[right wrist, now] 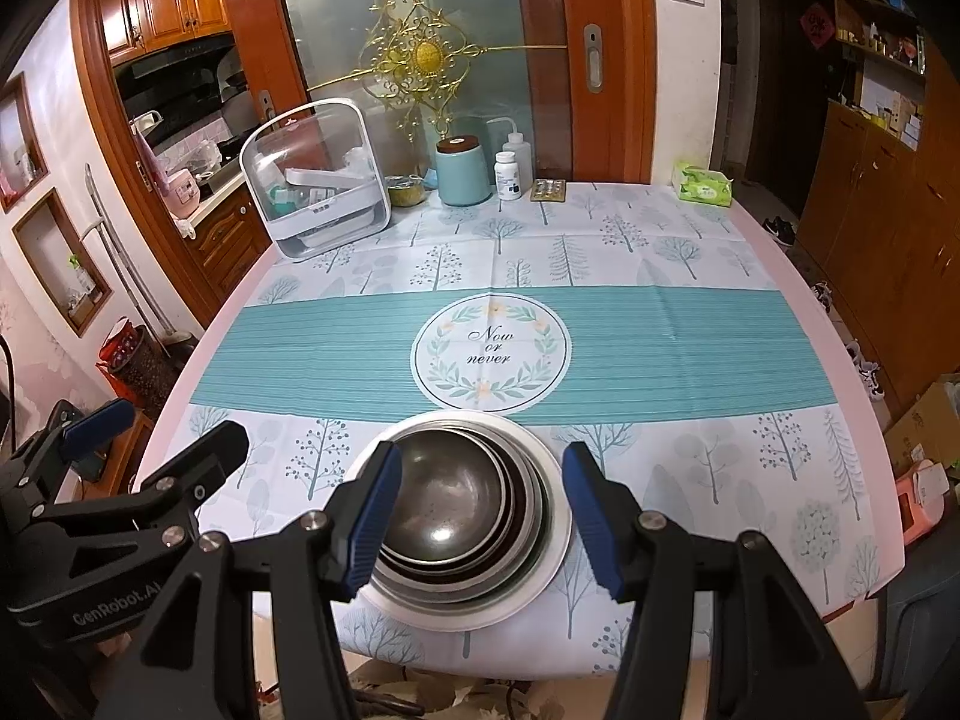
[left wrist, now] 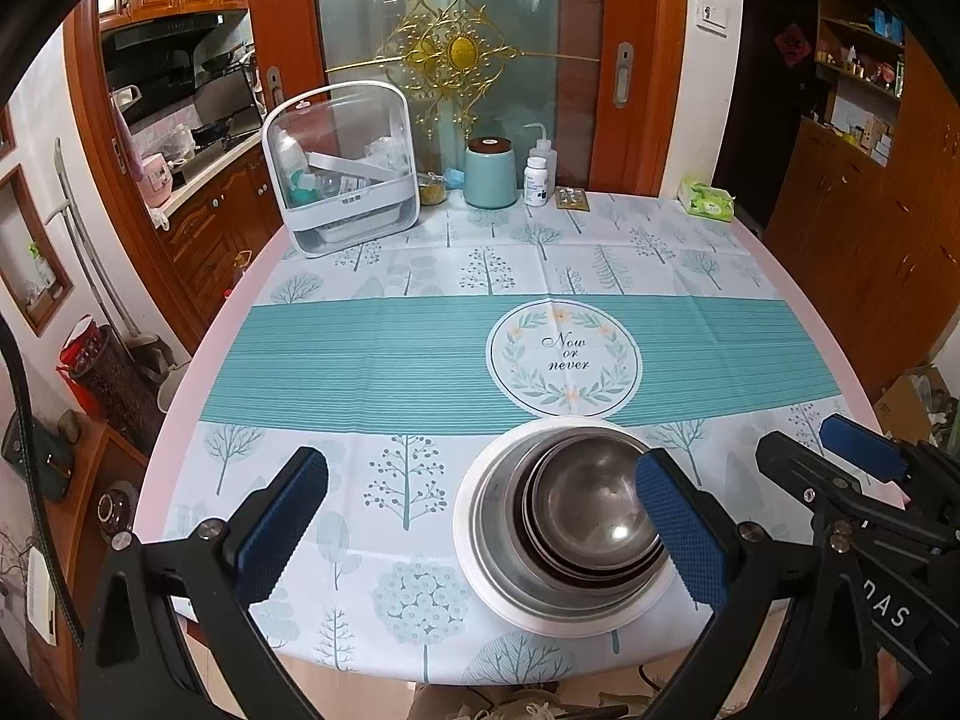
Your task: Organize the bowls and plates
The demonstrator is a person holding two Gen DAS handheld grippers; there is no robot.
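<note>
Several steel bowls [left wrist: 591, 507] sit nested inside each other on a white plate [left wrist: 474, 567] near the table's front edge. The stack also shows in the right wrist view [right wrist: 450, 498], on the same plate [right wrist: 552, 564]. My left gripper [left wrist: 480, 531] is open and empty, above the table just left of the stack; its right finger overlaps the bowls' right side. My right gripper [right wrist: 483, 519] is open and empty, its jaws spread on either side of the stack, above it. Each gripper also shows at the edge of the other's view.
A tree-print tablecloth [left wrist: 420, 348] covers the table. At the far edge stand a white-framed clear storage box [left wrist: 342, 171], a teal canister [left wrist: 491, 173], a white pill bottle [left wrist: 536, 181], a squeeze bottle and a green tissue pack [left wrist: 707, 199]. Wooden cabinets stand at right.
</note>
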